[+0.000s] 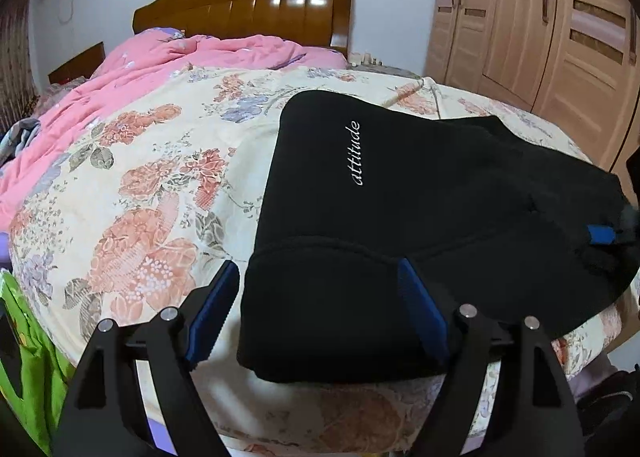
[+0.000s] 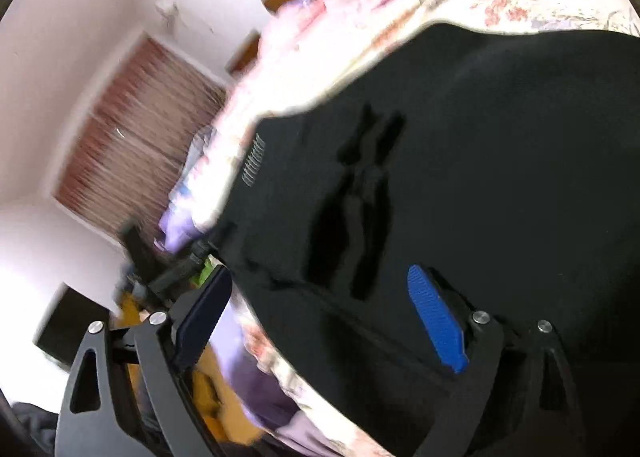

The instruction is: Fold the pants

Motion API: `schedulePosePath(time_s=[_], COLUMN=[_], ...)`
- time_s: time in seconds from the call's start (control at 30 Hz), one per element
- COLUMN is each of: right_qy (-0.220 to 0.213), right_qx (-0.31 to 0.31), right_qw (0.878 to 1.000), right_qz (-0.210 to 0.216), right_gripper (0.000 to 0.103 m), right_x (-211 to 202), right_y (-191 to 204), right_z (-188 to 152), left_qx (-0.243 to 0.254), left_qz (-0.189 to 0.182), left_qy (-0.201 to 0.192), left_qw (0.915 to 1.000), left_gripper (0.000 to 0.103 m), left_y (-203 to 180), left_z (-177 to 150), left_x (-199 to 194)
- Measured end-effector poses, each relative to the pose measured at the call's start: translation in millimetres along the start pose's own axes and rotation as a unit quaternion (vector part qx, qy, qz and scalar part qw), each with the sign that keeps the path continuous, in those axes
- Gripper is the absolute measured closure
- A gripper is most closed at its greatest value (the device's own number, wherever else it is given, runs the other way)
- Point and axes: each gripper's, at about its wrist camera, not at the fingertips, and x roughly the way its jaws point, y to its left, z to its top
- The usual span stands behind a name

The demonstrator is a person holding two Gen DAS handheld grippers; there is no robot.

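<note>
2 grippers hang over the near edge of the bed (image 1: 152,185), both with their jaws spread wide and nothing between them. The black pants (image 1: 384,225) lie folded into a thick pad on the flowered bedspread (image 1: 132,241), close to the foot of the bed, with the white word "attitude" (image 1: 357,153) across the top layer. The left gripper (image 1: 320,309) straddles the pants' near left corner. The right gripper (image 2: 320,317) sits above the cloth in a blurred view. A pink quilt (image 1: 132,77) is bunched up by the wooden headboard (image 1: 248,7)
</note>
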Motion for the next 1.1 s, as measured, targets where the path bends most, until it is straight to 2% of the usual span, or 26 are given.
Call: schedulePosePath(time_s=[0.1,0.23,0.3,0.37,0.4,0.43,0.47,0.5,0.53,0.57,0.6,0.67,0.7,0.77,0.83,0.9,1.03,1.1], right_qy=[-0.011,0.015,0.024,0.027,0.022,0.014,0.01,0.003,-0.003,-0.009,-0.016,-0.026,-0.032,-0.049,-0.064,-0.08,-0.109,-0.114], right_qx=[0.035,0.047,0.037,0.03,0.024,0.026,0.03,0.037,0.043,0.048,0.043,0.031,0.023,0.0,-0.018,-0.04,-0.062,-0.061], right_qw=[0.999,0.999,0.996,0.996,0.997,0.997,0.998,0.998,0.998,0.997,0.998,0.998,0.998,0.997,0.996,0.994,0.991,0.991], right_qz=[0.018,0.022,0.071,0.077,0.071,0.065,0.059,0.05,0.054,0.056,0.054,0.054,0.053,0.056,0.061,0.062,0.054,0.035], right_gripper=[0.016,0.016,0.013,0.013,0.019,0.038,0.052,0.076,0.08,0.082,0.083,0.084,0.085,0.085,0.086,0.086,0.088,0.088], right_x=[-2.7,10.4,23.6,38.9,43.7,43.1,42.9,39.9,36.0,31.2,25.4,17.3,13.4,1.6,-10.3,-22.4,-50.9,-57.4], right_y=[-5.4,0.5,7.5,12.8,14.7,13.1,11.4,6.3,1.6,-2.4,-2.3,2.3,7.2,21.7,35.1,50.2,55.5,42.5], right_z=[3.1,15.6,21.3,24.6,26.4,26.9,28.2,27.6,26.0,24.0,22.1,21.3,22.9,30.5,36.0,37.9,26.5,14.7], left_qx=[-0.01,-0.006,-0.006,-0.01,-0.011,-0.009,-0.001,0.008,0.02,0.037,0.067,0.113,0.13,0.161,0.178,0.175,0.126,0.127], left_qz=[-0.003,0.005,0.008,0.008,0.009,0.012,0.021,0.027,0.024,0.012,-0.005,-0.013,-0.008,0.022,0.072,0.087,0.068,0.101], left_qy=[-0.003,-0.005,-0.007,-0.008,-0.008,-0.01,-0.016,-0.021,-0.028,-0.038,-0.051,-0.054,-0.048,-0.02,0.006,0.007,-0.015,-0.01], left_qw=[0.9999,1.0,0.9999,0.9999,0.9999,0.9998,0.9996,0.9994,0.9991,0.9985,0.9965,0.992,0.9903,0.9866,0.9815,0.9807,0.9896,0.9867], left_gripper=[0.019,0.018,0.017,0.017,0.017,0.017,0.017,0.017,0.017,0.017,0.01,0.003,0.003,0.003,0.003,0.003,0.003,0.002], left_y=[2.7,0.5,-0.3,0.1,0.4,-0.2,-3.3,-7.9,-13.1,-20.5,-32.1,-50.4,-57.1,-66.8,-67.4,-65.1,-52.1,-49.0], left_z=[-1.9,-1.4,-2.0,-2.9,-2.9,-2.8,-2.5,-2.4,-2.7,-4.0,-8.0,-16.7,-20.9,-30.1,-35.4,-33.9,-22.1,-21.1], left_x=[0.5,0.2,-0.4,-0.6,-0.9,-2.0,-5.6,-11.0,-18.5,-29.6,-43.7,-55.3,-55.9,-46.0,-29.1,-23.1,-30.0,-23.5])
